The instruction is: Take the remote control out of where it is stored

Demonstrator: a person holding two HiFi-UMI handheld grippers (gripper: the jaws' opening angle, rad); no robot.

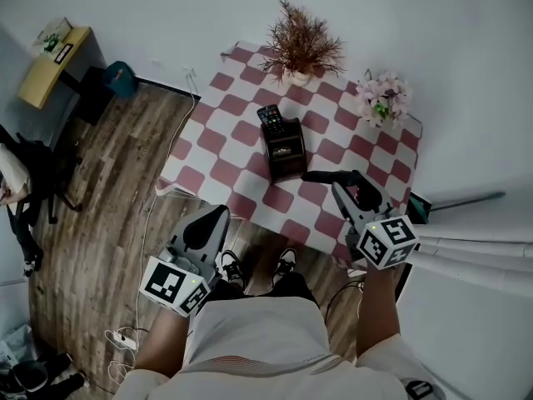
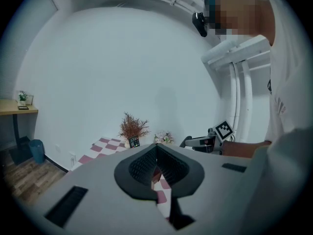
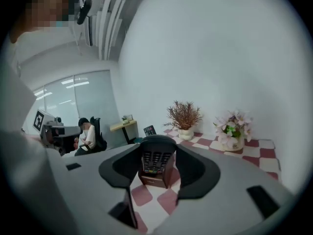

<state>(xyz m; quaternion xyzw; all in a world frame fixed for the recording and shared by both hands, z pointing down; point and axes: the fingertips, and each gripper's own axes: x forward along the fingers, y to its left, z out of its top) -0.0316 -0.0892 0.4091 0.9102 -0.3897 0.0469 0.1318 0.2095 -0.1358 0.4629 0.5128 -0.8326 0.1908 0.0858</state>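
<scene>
A slim black remote (image 1: 271, 118) stands in a boxy dark holder (image 1: 286, 155) on checkered cloth (image 1: 218, 170).

1 checkered table (image 1: 237, 152) bears 1 dried plant (image 1: 301, 47), 1 pink-flowered plant (image 1: 381, 98), 1 dark holder (image 1: 285, 152) and 1 remote control (image 1: 271, 118). There are 2 grippers: 1 left gripper (image 1: 218, 212) and 1 right gripper (image 1: 315, 176).

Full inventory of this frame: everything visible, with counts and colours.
table: 1, red-and-white checked cloth, centre
holder: 1, dark brown, mid-table
remote control: 1, black, standing in holder
dried plant: 1, brown in white pot, table's far edge
flowers: 1 pot, pink, table's far right
desk: 1, yellow, far left
bin: 1, teal, beside desk
power strip: 1, white, floor lower left
shoes: 2, black-and-white, by table's near edge
left gripper: 1, grey, jaws together, empty, short of table
right gripper: 1, grey, jaws apart, empty, over table, facing holder
</scene>
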